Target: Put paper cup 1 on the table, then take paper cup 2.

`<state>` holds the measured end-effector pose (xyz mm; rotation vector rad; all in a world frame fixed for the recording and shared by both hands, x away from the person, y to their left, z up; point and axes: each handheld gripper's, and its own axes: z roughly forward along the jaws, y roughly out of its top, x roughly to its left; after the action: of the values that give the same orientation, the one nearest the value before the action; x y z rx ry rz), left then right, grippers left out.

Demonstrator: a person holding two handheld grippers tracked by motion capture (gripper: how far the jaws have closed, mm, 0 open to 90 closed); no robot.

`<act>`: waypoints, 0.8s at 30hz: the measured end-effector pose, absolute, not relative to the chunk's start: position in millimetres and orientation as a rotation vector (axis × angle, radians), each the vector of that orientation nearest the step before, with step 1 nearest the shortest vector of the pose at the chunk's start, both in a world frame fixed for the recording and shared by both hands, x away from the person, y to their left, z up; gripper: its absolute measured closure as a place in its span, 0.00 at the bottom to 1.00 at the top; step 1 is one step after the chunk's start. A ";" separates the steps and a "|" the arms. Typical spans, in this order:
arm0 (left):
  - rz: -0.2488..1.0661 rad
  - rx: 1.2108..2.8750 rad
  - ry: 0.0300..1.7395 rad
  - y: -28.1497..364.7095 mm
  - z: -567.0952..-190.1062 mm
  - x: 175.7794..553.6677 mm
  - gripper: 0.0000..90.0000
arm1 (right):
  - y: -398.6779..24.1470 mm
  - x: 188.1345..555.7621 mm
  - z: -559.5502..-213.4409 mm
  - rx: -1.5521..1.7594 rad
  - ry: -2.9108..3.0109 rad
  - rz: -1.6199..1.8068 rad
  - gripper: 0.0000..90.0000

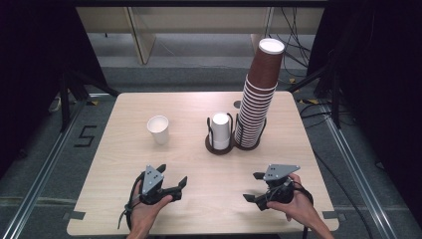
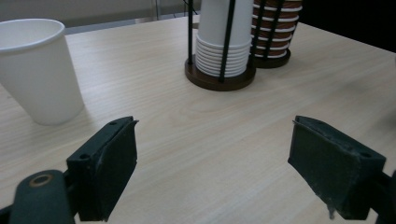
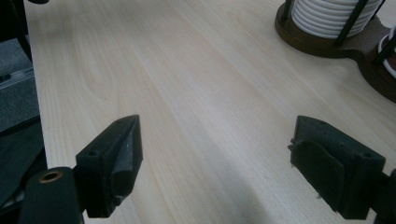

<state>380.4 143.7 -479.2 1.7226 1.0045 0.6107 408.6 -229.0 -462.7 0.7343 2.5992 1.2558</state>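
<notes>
While both pairs of jaws stand spread with nothing but bare wood between them, the work looks to sit at an approach step, no cup being gripped yet: in the high view the left gripper [image 1: 171, 179] lies in the lower left of the frame and the right gripper [image 1: 255, 186] in the lower right, each held low over the near part of the table [image 1: 194, 164]. Out from the left gripper's tips, its own view has the single white cup [image 2: 39, 70] standing upright at the upper left, apart from the jaws, and in the high view that cup [image 1: 158, 129] stands left of centre. Past it, near the middle of the frame, the white cup stack [image 1: 220, 130] sits in its wire holder [image 1: 219, 144], with the tall brown cup stack [image 1: 259, 94] just to its right (leaning a little). I judge the loose cup to be the left gripper's target; the next move calls for swinging the open jaws toward it, bracketing its wall level, and closing gently so the thin paper does not buckle
</notes>
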 end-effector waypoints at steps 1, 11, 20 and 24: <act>0.613 1.728 0.998 142.6 -479.7 378.4 0.16 | -229.1 408.6 -462.7 0.736 2.598 1.255 0.20; 0.562 1.781 0.938 132.9 -488.9 356.3 0.16 | -232.8 409.0 -459.7 0.753 2.569 1.257 0.20; 0.540 1.800 0.923 130.1 -493.9 349.6 0.16 | -238.9 416.3 -448.3 0.804 2.496 1.259 0.20; 0.543 1.805 0.919 130.4 -494.9 350.1 0.16 | -244.0 423.0 -434.1 0.852 2.437 1.282 0.19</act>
<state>350.1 130.4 -494.9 1.8047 0.9193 0.5428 423.0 -244.0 -434.1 0.8525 2.4369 1.2823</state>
